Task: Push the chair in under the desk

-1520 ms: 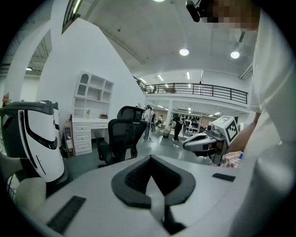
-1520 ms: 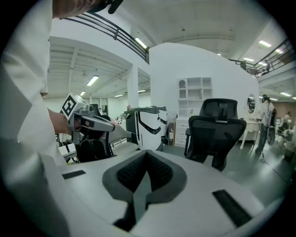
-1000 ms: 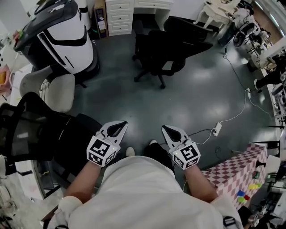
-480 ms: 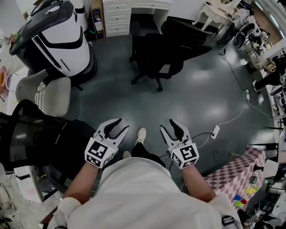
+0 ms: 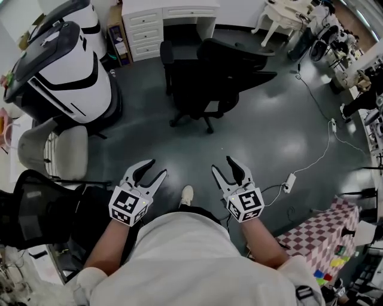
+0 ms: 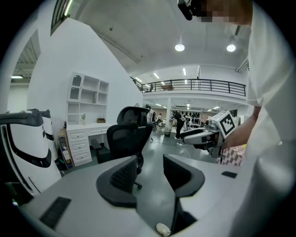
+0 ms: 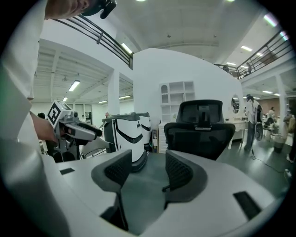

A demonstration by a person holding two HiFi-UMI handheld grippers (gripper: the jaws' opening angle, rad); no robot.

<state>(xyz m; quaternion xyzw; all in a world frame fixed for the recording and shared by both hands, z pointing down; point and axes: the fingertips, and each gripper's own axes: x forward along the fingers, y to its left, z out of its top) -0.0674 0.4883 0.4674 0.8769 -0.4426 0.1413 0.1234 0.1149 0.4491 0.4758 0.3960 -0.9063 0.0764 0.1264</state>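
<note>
Closer than before, your left tool [image 5: 153, 168] and right tool [image 5: 222, 165], jaws just opened and empty, faced the castored chair [image 5: 209, 77] standing before the surface [image 5: 173, 11]; likely free-rolling, best pushed at its stiff backrest.

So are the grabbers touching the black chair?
Apart. The head view shows floor between the chair and the left gripper and right gripper. Both sets of jaws have just been opening, with nothing between them.
</note>
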